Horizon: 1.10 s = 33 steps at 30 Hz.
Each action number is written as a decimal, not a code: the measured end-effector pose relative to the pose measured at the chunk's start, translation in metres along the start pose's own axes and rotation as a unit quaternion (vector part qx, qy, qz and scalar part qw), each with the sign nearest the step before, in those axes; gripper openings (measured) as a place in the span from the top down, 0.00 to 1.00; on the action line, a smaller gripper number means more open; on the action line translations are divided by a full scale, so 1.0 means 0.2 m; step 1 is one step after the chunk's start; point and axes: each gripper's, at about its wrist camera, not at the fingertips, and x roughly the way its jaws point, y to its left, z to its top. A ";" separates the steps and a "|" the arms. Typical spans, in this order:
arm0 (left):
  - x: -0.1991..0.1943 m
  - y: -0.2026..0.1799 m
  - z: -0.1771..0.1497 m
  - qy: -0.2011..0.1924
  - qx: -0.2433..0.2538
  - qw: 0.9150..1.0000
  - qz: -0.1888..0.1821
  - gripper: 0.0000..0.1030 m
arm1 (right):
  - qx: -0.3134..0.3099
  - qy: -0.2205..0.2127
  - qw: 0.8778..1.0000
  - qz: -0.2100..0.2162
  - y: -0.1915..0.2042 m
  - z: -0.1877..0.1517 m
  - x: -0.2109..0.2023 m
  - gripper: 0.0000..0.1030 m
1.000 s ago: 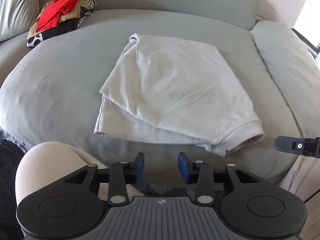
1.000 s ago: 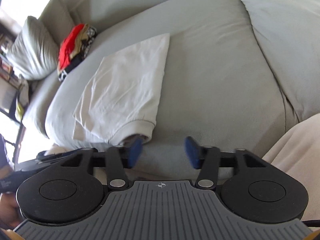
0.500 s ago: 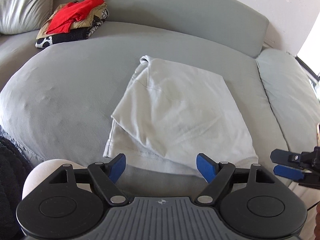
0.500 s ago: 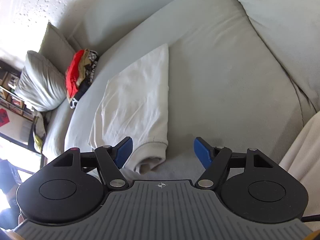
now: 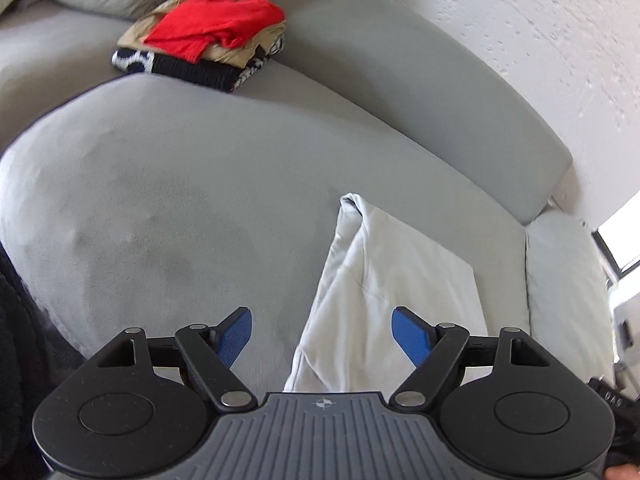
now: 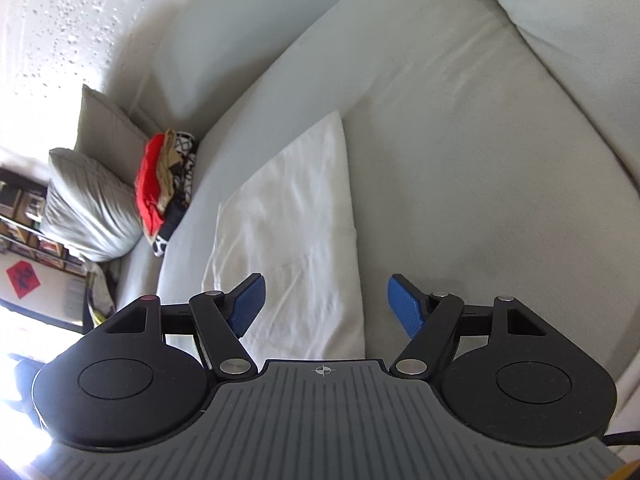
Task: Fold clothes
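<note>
A home living room: grey sofa [image 5: 224, 184], cushion [image 6: 86, 208], bookshelves [image 6: 24, 216].

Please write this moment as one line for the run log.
left tool: open, empty | right tool: open, empty | folded white shirt: flat on grey sofa cushion | clothes pile: far end

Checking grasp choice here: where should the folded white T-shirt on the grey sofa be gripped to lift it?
Probably the near edge of the folded white T-shirt, approached from the front. It lies flat, its layers ending below the open right gripper and open left gripper, one near each corner.
</note>
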 end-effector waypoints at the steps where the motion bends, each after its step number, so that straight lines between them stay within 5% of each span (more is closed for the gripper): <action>1: 0.04 0.02 0.02 0.011 -0.007 1.000 -0.008 0.28 | 0.004 0.006 1.000 0.001 -0.01 0.01 0.03 0.29; 10: 0.38 0.09 0.11 0.127 -0.036 0.986 -0.105 0.31 | 0.059 0.039 0.997 0.040 -0.12 0.09 0.15 0.34; 15: 0.56 0.08 0.15 0.186 -0.046 0.967 -0.170 0.30 | 0.070 0.049 0.995 0.052 -0.14 0.14 0.23 0.37; 25: 0.82 -0.07 0.20 0.207 -0.031 0.955 -0.212 0.29 | 0.072 0.053 0.993 0.074 -0.09 0.30 0.56 0.40; 28: 0.85 -0.10 0.20 0.191 -0.034 0.959 -0.208 0.37 | 0.066 0.049 0.993 0.084 -0.09 0.32 0.67 0.58; 30: 0.87 -0.11 0.20 0.182 -0.049 0.962 -0.197 0.44 | 0.087 0.040 0.991 0.091 -0.13 0.32 0.72 0.90; 33: 0.87 -0.12 0.20 0.173 -0.062 0.970 -0.162 0.68 | 0.111 0.027 0.989 0.094 -0.16 0.31 0.72 0.95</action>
